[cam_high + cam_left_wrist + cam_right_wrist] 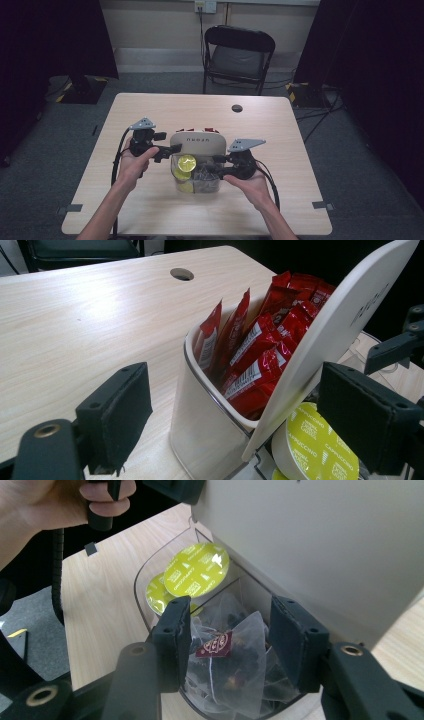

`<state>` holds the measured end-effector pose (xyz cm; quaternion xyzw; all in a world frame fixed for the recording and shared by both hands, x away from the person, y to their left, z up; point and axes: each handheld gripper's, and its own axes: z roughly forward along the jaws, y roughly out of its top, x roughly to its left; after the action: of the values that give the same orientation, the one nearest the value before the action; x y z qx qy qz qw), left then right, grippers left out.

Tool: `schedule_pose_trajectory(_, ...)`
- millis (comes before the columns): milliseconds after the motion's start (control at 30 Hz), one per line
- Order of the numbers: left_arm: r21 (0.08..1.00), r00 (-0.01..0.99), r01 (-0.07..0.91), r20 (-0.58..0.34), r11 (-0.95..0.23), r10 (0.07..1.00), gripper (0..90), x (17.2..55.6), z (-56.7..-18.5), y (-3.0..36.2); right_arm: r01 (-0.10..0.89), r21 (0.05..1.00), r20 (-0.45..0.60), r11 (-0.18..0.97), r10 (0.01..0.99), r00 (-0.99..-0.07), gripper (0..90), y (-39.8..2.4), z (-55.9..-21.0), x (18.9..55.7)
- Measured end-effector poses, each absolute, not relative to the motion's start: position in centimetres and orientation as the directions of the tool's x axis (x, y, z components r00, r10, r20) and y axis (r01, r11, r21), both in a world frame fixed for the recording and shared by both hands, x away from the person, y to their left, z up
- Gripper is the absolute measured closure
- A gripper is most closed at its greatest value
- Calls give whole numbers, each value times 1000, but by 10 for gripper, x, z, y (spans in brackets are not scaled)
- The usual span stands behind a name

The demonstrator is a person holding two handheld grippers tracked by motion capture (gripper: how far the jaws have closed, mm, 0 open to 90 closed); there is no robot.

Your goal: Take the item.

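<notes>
At the middle of the high view sits a clear organiser box (196,181) on a pale wooden table (150,107), its cream lid (197,143) swung up. The left gripper (169,150) props that lid from the left; in the left gripper view its jaws stand apart, one in front of the lid's edge (330,335), the other well off the box, so whether they pinch it cannot be told. Propping it probably keeps the compartments reachable. Red sachets (260,352) stand upright in the rear compartment, behind the raised lid.

The right gripper (227,640) reaches in from the right of the high view. Its own view shows the jaws half closed either side of a mesh tea bag (235,667) with a dark red tag, in the compartment beside the yellow-green coffee capsules (197,570). The pads look near the bag but not clearly pressing it, so it seems bracketed, not gripped.

Toward the top of the high view a cable hole (237,108) marks the table, a black folding chair (237,55) stands beyond on grey carpet, and dark curtains hang at both upper corners.
</notes>
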<state>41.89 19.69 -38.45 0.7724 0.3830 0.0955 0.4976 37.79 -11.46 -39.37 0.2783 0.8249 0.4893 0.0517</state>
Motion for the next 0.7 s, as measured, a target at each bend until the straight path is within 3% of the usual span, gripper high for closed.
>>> schedule_pose_trajectory(433, 843, 691, 498, -244, -203, 681, 151, 419, -386, 196, 428, 812, 200, 395, 502, -842, 500, -109, -407, 386)
schedule_pose_trajectory(700, 843, 685, 499, -240, -203, 688, 152, 418, -385, 196, 420, 810, 192, 409, 492, -849, 627, -111, -411, 381)
